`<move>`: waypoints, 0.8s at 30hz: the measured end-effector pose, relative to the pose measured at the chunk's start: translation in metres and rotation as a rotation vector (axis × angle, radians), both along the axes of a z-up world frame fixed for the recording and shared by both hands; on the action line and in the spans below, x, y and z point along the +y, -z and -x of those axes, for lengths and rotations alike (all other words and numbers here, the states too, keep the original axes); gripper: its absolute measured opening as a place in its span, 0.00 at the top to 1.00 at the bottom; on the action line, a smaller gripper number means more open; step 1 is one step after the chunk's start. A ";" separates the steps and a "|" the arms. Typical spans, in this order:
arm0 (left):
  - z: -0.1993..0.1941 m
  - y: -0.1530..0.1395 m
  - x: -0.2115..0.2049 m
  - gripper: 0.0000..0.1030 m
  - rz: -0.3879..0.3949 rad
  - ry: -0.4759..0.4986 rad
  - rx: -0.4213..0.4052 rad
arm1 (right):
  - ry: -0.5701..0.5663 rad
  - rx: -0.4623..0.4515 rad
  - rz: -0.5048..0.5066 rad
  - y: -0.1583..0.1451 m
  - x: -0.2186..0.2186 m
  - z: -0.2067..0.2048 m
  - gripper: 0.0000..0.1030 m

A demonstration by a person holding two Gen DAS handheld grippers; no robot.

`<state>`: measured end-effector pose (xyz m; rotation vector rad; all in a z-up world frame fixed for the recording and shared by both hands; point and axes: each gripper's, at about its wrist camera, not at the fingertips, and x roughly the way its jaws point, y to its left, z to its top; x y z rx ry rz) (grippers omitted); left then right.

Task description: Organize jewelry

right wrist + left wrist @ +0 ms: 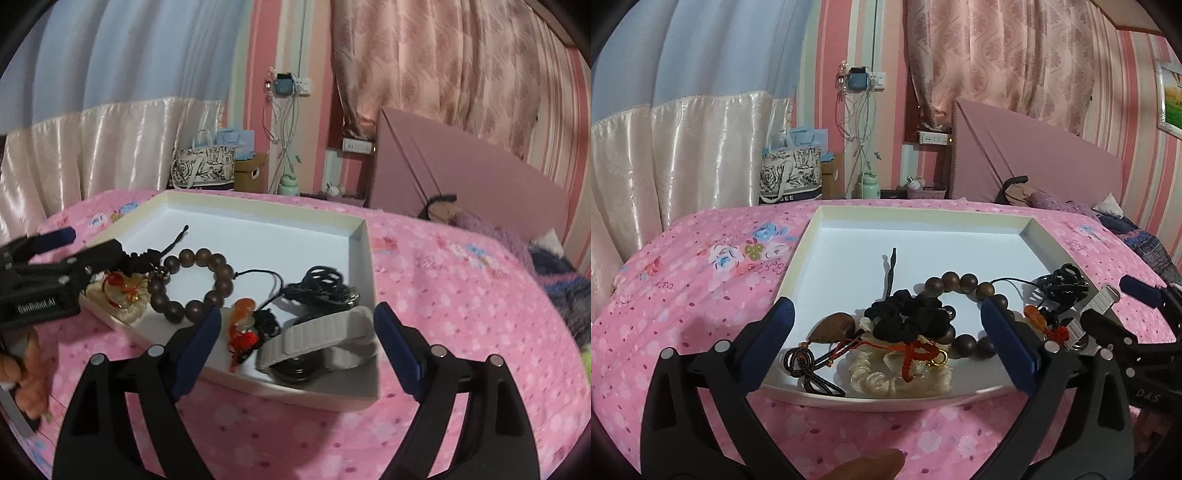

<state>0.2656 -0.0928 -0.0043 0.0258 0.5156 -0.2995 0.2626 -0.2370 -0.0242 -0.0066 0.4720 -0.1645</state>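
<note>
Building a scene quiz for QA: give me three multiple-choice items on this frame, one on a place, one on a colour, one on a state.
1. Where does the wooden bead bracelet lie?
A. inside the white tray
B. on the bedspread
C. between the right gripper's fingers

2. What colour is the bedspread under the tray?
A. green
B. pink with a floral print
C. plain grey

3. How does the left gripper stand?
A. shut on the bracelet
B. shut on a black cord
C. open, gripping nothing

Key: 1 A, the bracelet rests on the tray floor. 2 B, pink flowered cloth surrounds the tray. 3 C, its blue pads stand wide apart on either side of the jewelry pile.
</note>
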 end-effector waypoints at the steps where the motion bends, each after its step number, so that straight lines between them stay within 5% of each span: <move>1: 0.001 0.000 0.000 0.03 -0.002 0.008 0.002 | 0.003 -0.007 0.009 0.000 -0.004 0.002 0.18; 6: 0.004 -0.007 -0.001 0.03 -0.132 -0.056 -0.054 | -0.068 -0.008 -0.081 0.000 -0.030 0.011 0.18; 13: 0.041 -0.007 0.026 0.03 -0.195 -0.068 -0.112 | -0.183 -0.070 -0.041 -0.001 -0.028 0.042 0.14; 18: 0.056 -0.010 0.052 0.03 -0.071 -0.114 -0.148 | -0.171 -0.074 -0.091 -0.001 -0.036 0.042 0.14; 24: 0.057 -0.011 0.059 0.03 -0.049 -0.157 -0.160 | -0.141 -0.069 -0.084 -0.001 -0.036 0.043 0.14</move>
